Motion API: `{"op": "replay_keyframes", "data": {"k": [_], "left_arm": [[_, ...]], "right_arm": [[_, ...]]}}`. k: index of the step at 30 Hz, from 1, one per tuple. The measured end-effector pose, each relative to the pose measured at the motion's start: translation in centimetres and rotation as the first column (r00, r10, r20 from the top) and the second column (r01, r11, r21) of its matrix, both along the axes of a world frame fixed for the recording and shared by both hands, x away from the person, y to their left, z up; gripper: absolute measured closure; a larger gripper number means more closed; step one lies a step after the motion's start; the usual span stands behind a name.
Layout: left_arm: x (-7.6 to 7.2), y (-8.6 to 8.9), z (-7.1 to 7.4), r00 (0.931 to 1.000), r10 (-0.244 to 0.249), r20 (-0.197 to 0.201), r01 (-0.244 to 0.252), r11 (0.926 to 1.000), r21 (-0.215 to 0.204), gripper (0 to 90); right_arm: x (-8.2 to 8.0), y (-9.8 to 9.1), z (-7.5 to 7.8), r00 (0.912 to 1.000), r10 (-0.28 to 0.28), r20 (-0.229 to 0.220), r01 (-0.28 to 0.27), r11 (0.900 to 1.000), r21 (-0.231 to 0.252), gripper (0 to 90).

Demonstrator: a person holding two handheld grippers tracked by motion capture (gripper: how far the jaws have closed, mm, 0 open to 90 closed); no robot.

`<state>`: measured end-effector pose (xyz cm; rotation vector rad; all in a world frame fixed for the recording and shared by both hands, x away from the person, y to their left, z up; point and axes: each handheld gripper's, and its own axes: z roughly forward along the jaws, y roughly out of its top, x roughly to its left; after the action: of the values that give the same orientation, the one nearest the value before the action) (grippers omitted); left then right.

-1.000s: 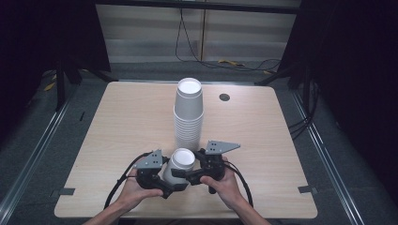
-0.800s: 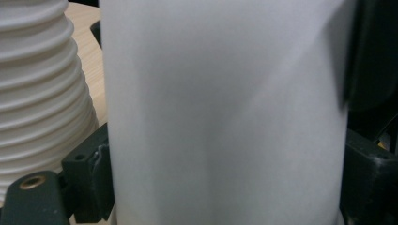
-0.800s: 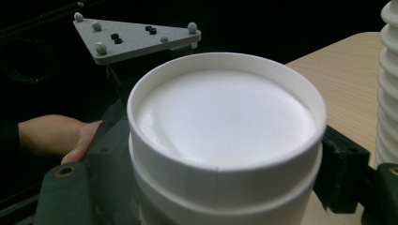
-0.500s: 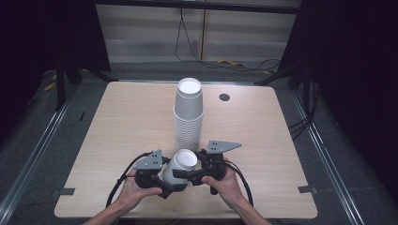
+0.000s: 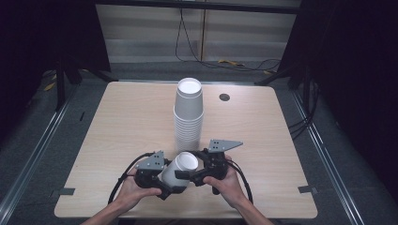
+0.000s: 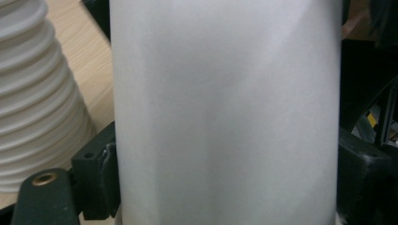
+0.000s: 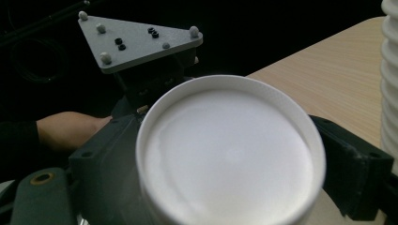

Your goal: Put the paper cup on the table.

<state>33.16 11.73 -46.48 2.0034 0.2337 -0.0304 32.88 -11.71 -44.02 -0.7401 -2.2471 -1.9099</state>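
**Cup held between two grippers before the stack**

While both hands stay low at the near edge of the tabletop [image 5: 117, 122], a single white cup [image 5: 180, 169] lies tilted between the grippers, just in front of the stack [image 5: 188, 112] and apart from it, its open mouth turned up toward the stack. Left of the cup, the left gripper [image 5: 162, 180] has its fingers closed on the cup's wall, which spans the left gripper view. Right of the cup, the right gripper [image 5: 195, 176] clamps its fingers on either side of the cup near its rim [image 7: 230, 154]. Beyond the stack, a dark hole [image 5: 224, 97] sits in the tabletop.
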Motion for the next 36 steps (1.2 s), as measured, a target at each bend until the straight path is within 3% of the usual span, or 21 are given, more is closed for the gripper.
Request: {"op": "replay_keyframes", "data": {"k": [2,5,7,9,20,29,36], "left_arm": [[0.2,0.2,0.0,1.0,0.006,-0.005,-0.006,1.0,-0.001,14.8],[0.5,0.5,0.1,0.9998,0.02,-0.003,-0.02,0.9998,0.008,14.8],[0.8,0.5,0.2,0.9996,0.027,-0.007,-0.027,0.9996,0.012,14.7],[1.1,0.5,0.3,0.9994,0.033,-0.014,-0.033,0.9994,0.012,14.7],[1.6,0.7,0.2,0.9979,0.056,-0.034,-0.054,0.9967,0.06,14.8],[1.7,1.0,0.3,0.9966,0.074,-0.038,-0.07,0.9937,0.088,14.9],[1.8,1.6,0.6,0.996,0.082,-0.035,-0.077,0.99,0.118,15.0]], "right_arm": [[0.1,-0.3,0.1,1.0,0.001,0.003,-0.001,1.0,-0.004,13.4],[0.2,-0.7,0.5,0.9994,-0.012,0.033,0.015,0.9956,-0.093,13.6],[0.3,-1.0,0.7,0.999,-0.015,0.042,0.019,0.9962,-0.085,13.9],[0.4,-1.4,1.0,0.9979,-0.021,0.061,0.027,0.9932,-0.113,14.2],[0.7,-2.7,1.2,0.9925,-0.099,0.073,0.109,0.9811,-0.16,13.5],[0.7,-2.8,1.3,0.9936,-0.081,0.079,0.094,0.981,-0.17,14.3],[0.5,-2.9,1.6,0.991,-0.076,0.111,0.097,0.9754,-0.198,18.0]]}}
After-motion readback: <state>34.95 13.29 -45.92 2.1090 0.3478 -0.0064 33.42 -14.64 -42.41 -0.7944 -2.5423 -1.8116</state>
